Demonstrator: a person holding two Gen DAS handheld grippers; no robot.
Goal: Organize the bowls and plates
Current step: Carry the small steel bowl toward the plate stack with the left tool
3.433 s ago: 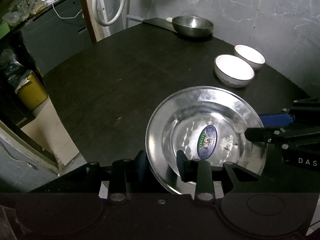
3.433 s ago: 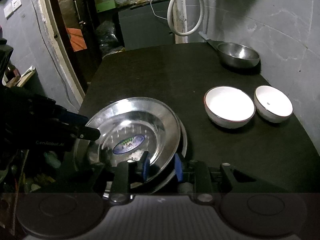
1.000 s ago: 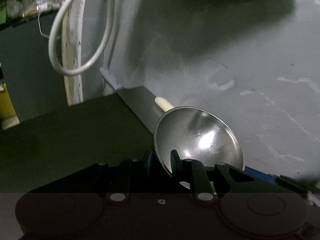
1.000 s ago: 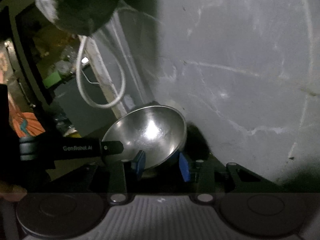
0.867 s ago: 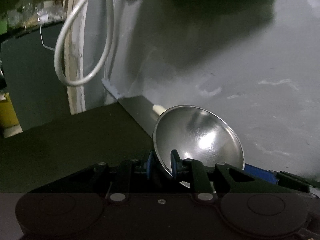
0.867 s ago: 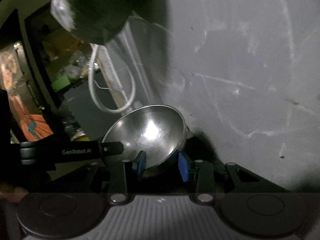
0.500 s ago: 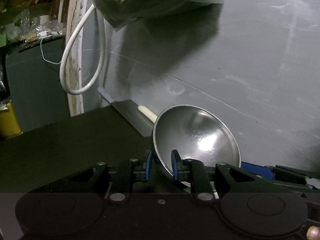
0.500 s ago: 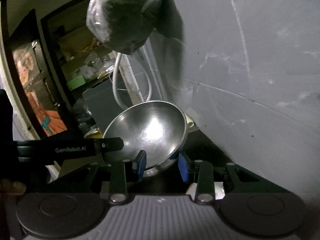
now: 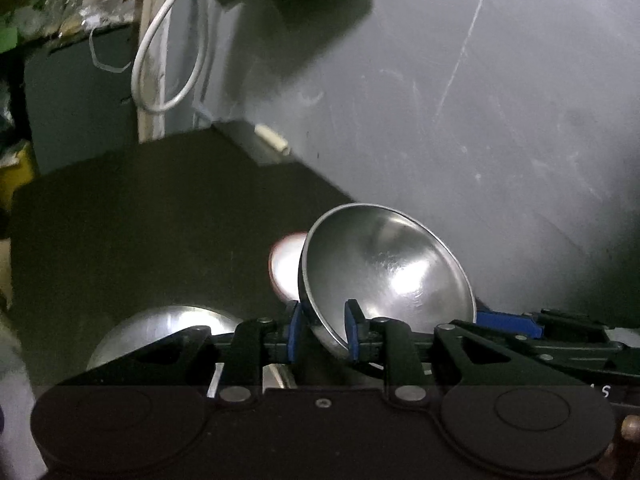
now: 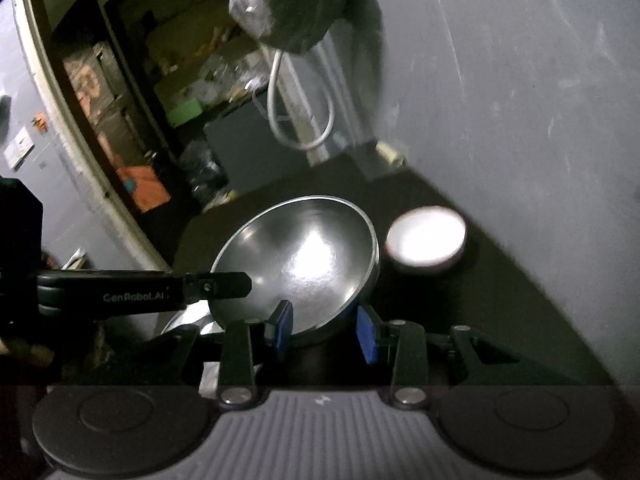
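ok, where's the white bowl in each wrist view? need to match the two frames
Left wrist: white bowl just left of centre, mostly hidden behind the rim of the steel bowl.
Right wrist: white bowl right of centre, in full view on the dark table, to the right of the steel bowl.
Shared landmark: the white cable loop hanging at the wall.

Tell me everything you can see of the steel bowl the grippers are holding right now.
The steel bowl is round, deep and shiny, with a thin rolled rim and an empty, glare-lit inside. It is tilted, lifted above the dark table. The left gripper clamps one side of its rim and the right gripper the other.
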